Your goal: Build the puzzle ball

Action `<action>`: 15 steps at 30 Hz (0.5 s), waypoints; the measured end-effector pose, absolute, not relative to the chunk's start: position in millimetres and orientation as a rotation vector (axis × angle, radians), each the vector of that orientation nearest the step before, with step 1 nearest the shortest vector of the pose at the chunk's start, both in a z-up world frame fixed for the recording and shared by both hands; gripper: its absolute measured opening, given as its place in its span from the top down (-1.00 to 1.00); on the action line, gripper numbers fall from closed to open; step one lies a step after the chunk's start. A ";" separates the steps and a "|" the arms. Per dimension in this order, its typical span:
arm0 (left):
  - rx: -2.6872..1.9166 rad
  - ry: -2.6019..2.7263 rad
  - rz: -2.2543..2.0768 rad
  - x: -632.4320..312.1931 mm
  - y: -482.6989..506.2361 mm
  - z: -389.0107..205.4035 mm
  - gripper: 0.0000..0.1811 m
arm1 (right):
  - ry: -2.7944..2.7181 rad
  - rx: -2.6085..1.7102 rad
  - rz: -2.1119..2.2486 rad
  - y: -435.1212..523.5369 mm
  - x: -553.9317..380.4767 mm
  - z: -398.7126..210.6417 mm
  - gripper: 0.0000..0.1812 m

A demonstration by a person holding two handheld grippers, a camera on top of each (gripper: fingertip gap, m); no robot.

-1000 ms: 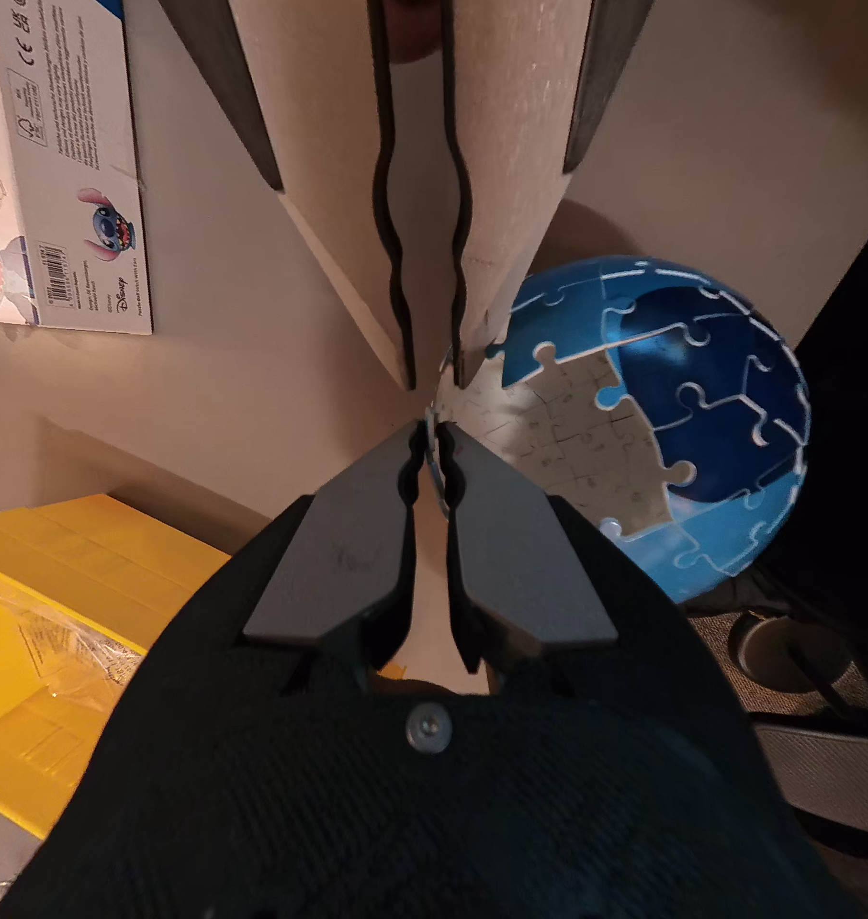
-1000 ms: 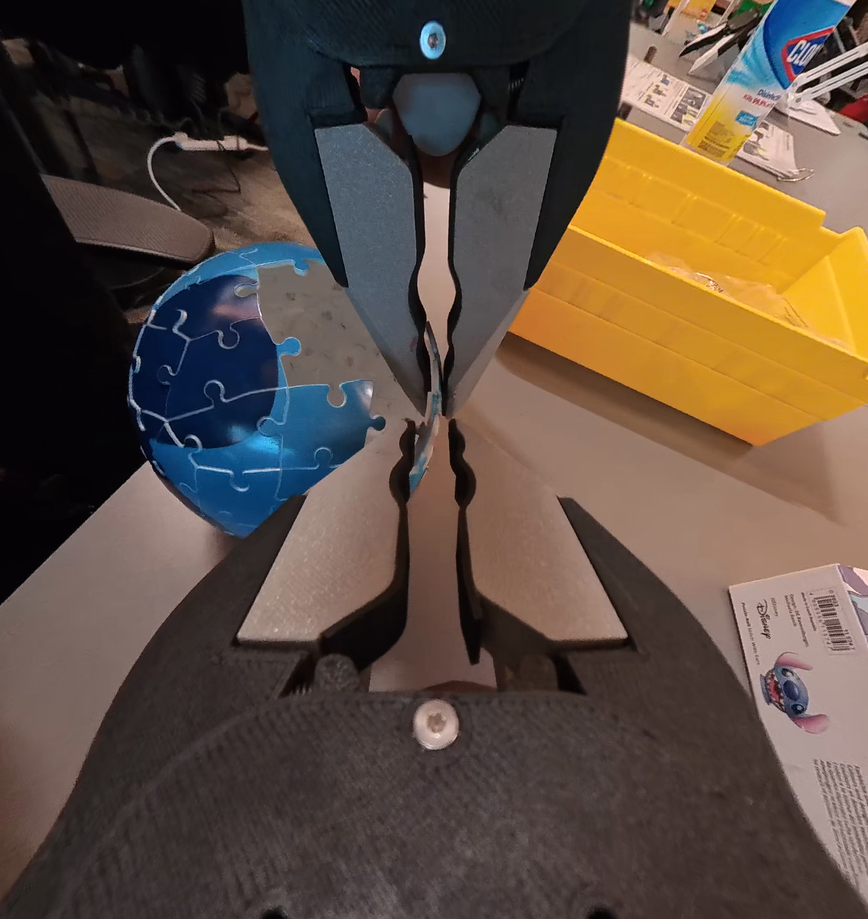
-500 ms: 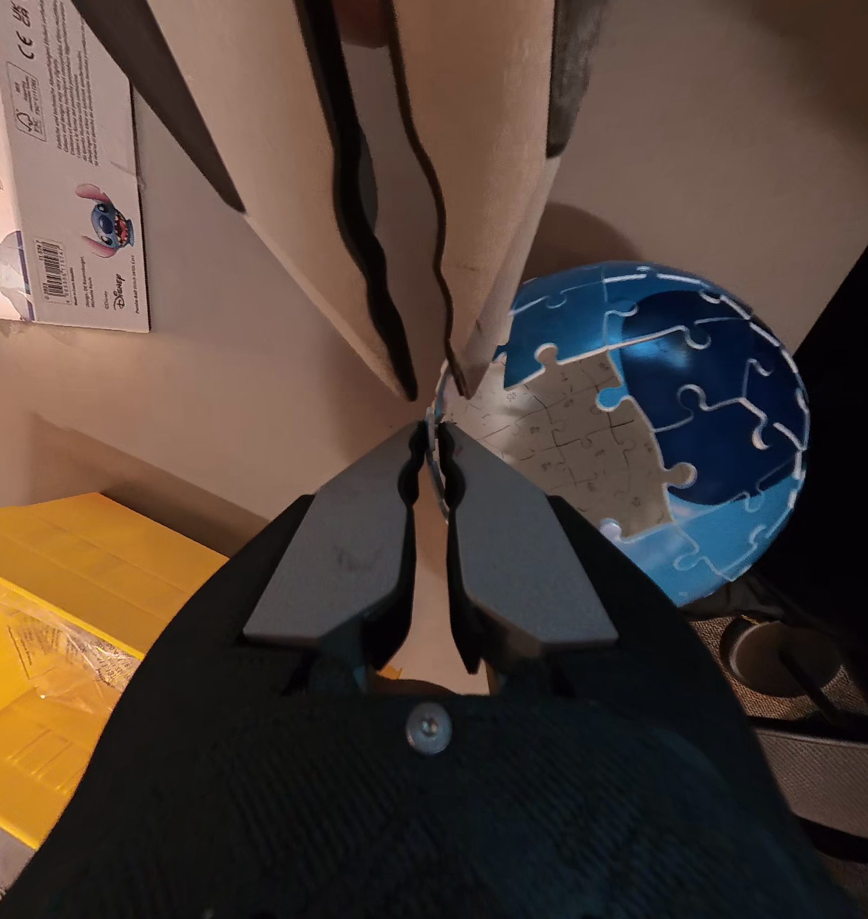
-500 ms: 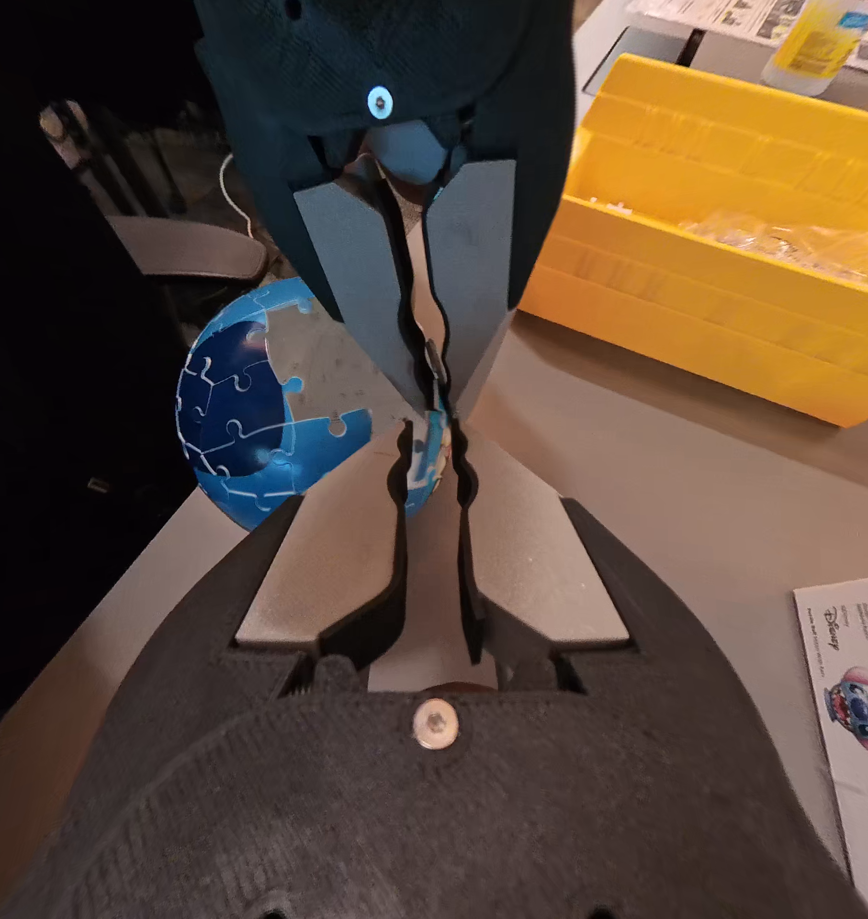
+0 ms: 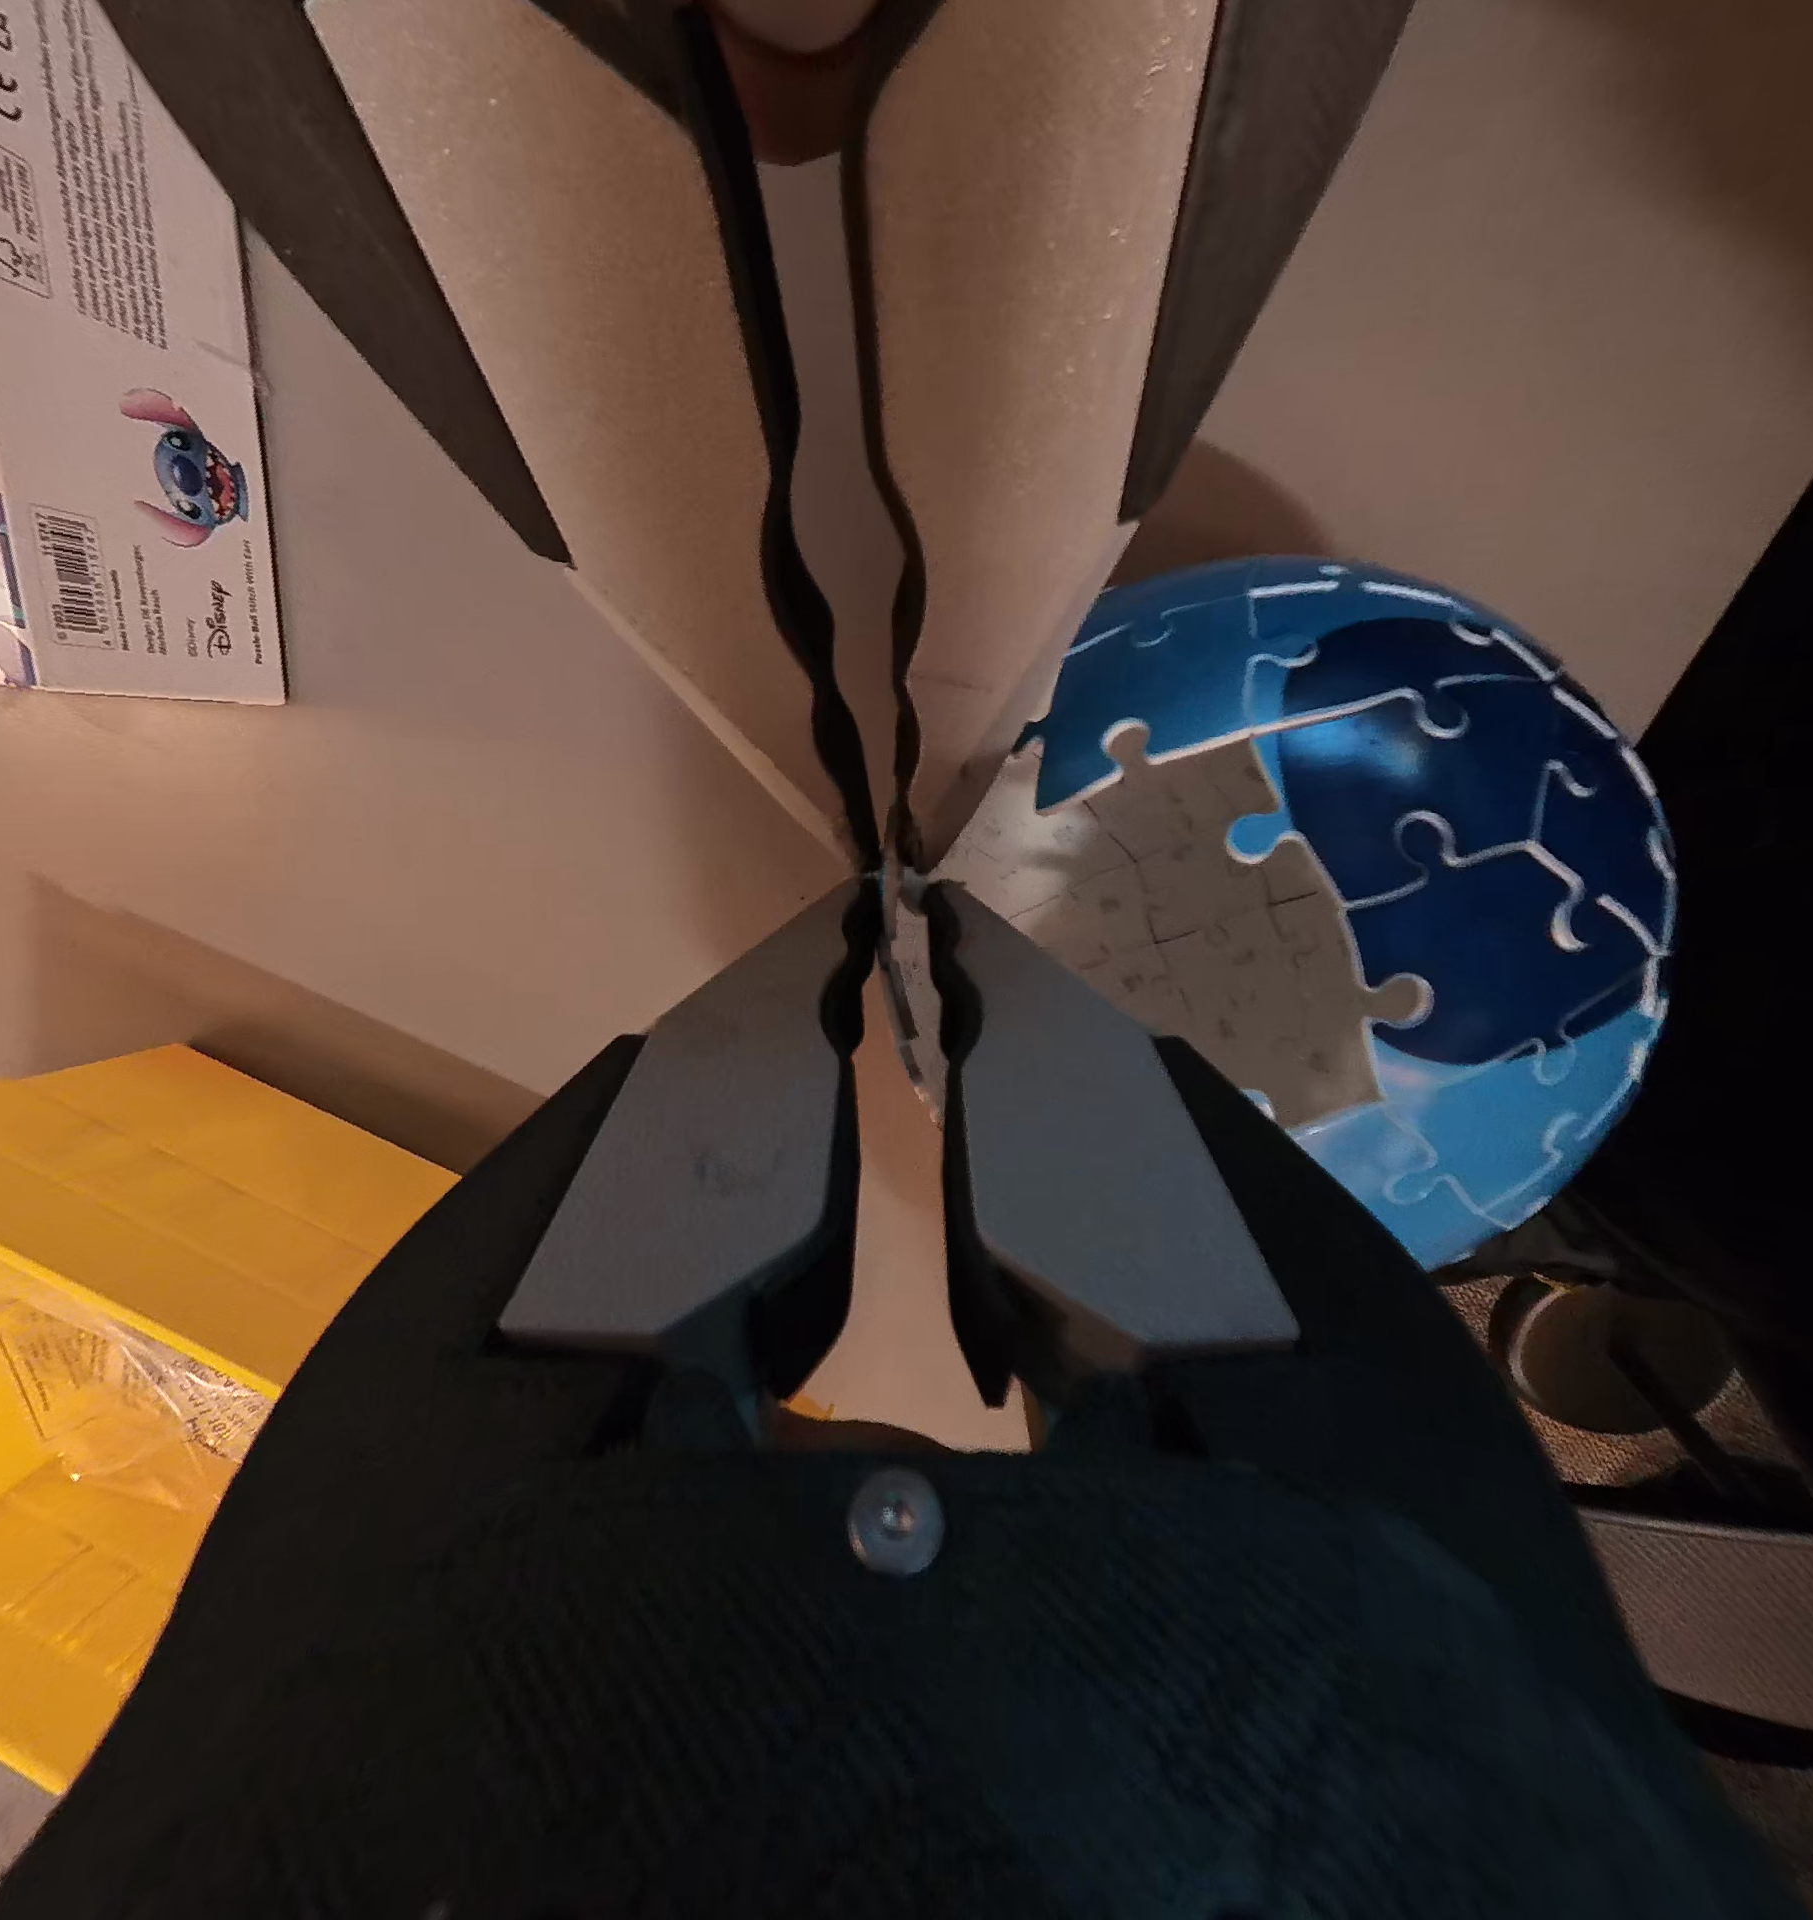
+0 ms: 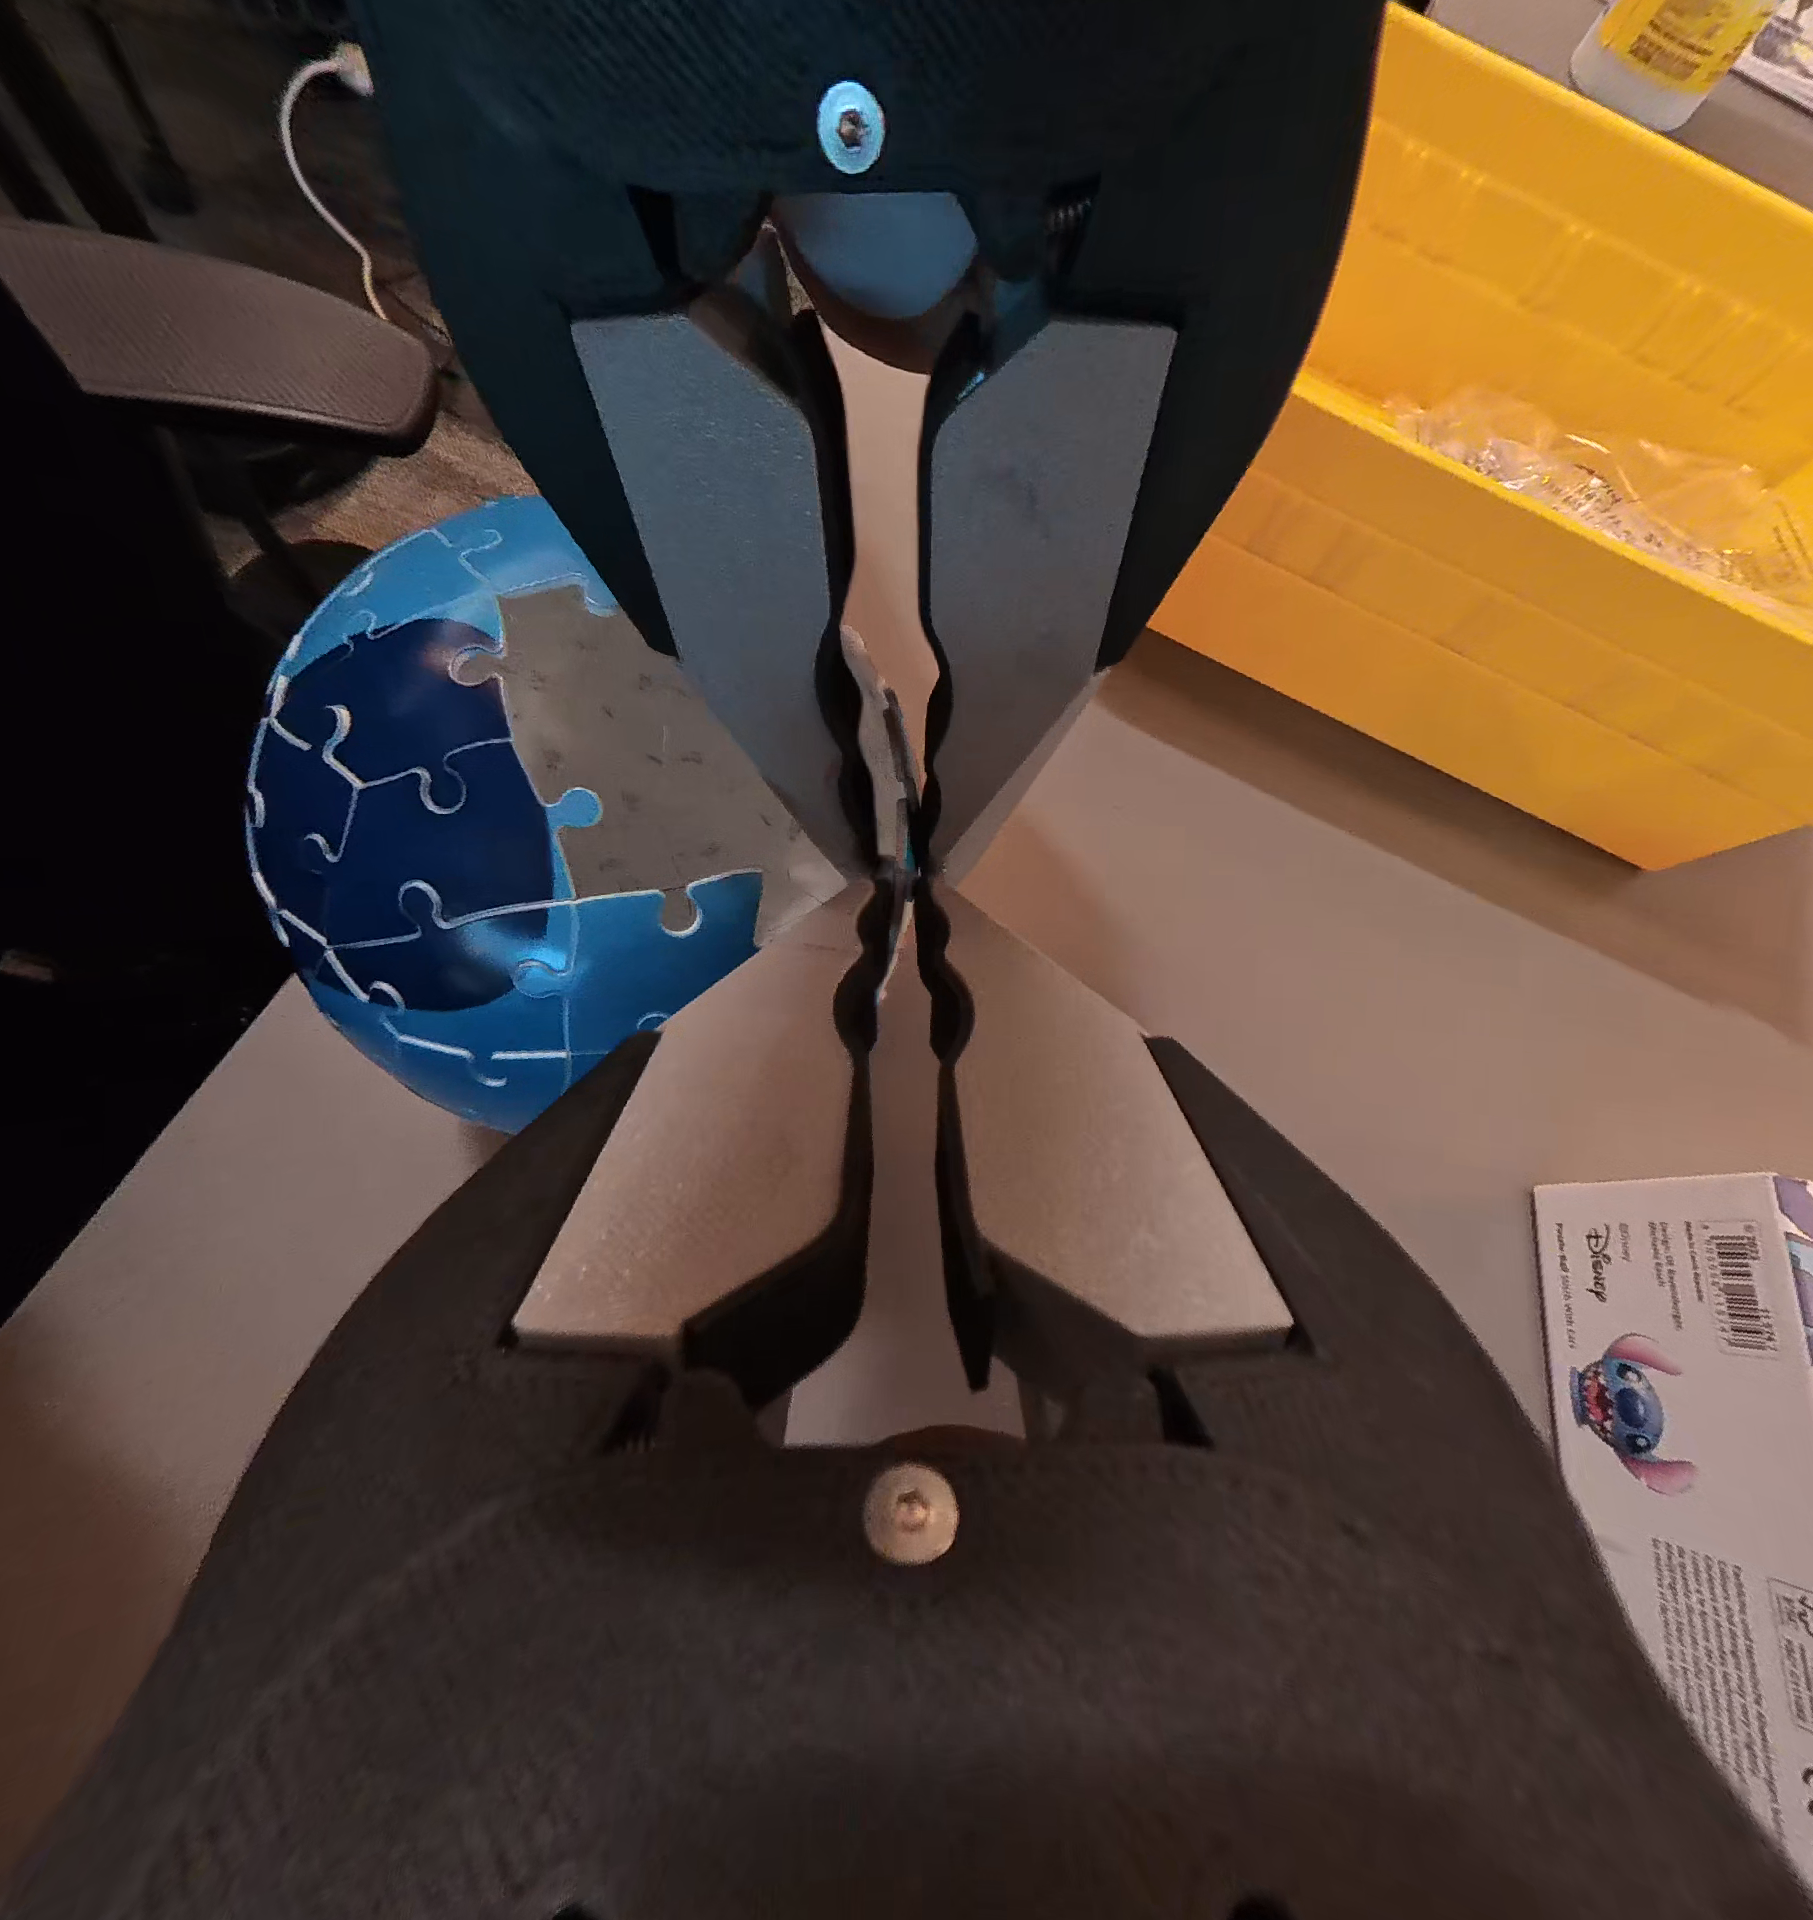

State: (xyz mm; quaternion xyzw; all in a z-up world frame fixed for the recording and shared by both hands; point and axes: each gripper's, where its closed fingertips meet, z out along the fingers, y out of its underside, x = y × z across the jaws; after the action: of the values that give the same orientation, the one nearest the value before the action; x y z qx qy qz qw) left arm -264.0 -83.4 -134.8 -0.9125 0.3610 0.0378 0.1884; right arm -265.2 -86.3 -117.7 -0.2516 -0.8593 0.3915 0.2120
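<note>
Beside the half-built ball (image 5: pixel 1401 914) on the table (image 6: pixel 1297 987), the left gripper (image 5: pixel 897 904) and right gripper (image 6: pixel 897 904) met tip to tip, both nearly closed on one piece (image 6: pixel 886 748), which looked like a hand-over, so next one should let go.

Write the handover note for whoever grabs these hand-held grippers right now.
Left hand-held gripper: shut on a puzzle piece, held edge-on.
Right hand-held gripper: shut at its tips on the same piece or one joined to it; the views do not settle which. The two meet tip to tip above the table.
Ball: partly built, sitting at the table edge with a large opening facing the grippers, untouched.
Yellow bin and puzzle box lie on the table.
Done: most of the shell.
Left: fit the held piece, then close the opening.
</note>
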 end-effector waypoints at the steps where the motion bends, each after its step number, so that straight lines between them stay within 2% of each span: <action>1: -2.566 1.021 0.109 -264.4 -83.6 -135.0 0.92 | -2.382 -0.695 1.084 -86.5 -265.3 -118.0 0.99; 15: -2.565 1.045 0.142 -267.9 -83.6 -142.3 0.92 | -2.358 -0.732 1.090 -85.2 -265.7 -120.6 0.99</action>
State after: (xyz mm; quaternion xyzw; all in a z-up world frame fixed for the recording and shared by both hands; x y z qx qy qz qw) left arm -267.9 -83.6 -142.3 -0.9093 0.3704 0.0503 0.1829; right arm -265.7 -85.2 -120.6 -0.2645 -0.8524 0.3940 0.2195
